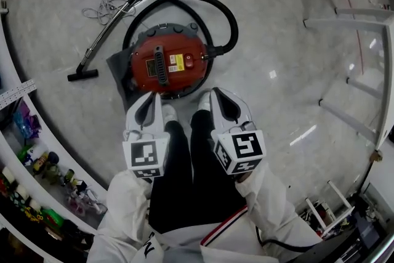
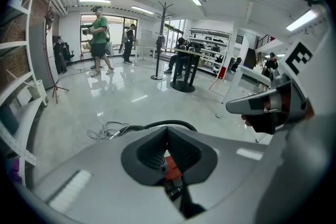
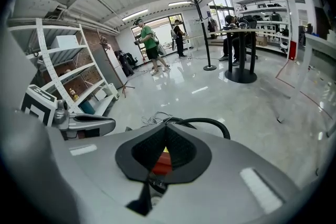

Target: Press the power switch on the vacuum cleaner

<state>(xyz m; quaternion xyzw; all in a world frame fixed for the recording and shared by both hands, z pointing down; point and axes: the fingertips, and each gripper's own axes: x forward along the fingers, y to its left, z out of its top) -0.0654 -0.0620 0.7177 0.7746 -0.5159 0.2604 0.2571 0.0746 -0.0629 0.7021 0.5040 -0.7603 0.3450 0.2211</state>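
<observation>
Vacuum cleaner, a red round canister, stands on the marble floor in the upper middle of the head view. Its black hose makes a loop round the top and right side of the body. The metal wand lies to the left of the canister and ends in a black floor nozzle. A thin grey cord lies in a loose pile in the upper left. A yellow label sits on the top of the canister; which of the small parts beside it is the power switch, I cannot tell.

Both claws hang just below the canister in the frame, above the person's white shoes and apart from the vacuum cleaner. The left claw is clenched with its tips together and holds nothing. In its own view the tips meet, and the red body shows only through the hollow between the dark pads (it is on the floor behind, not gripped). The right claw is clenched and empty in the same way. Its tips touch, with the red canister seen through the hollow.

A curved white shelf with small coloured things fills the lower left of the head view.
</observation>
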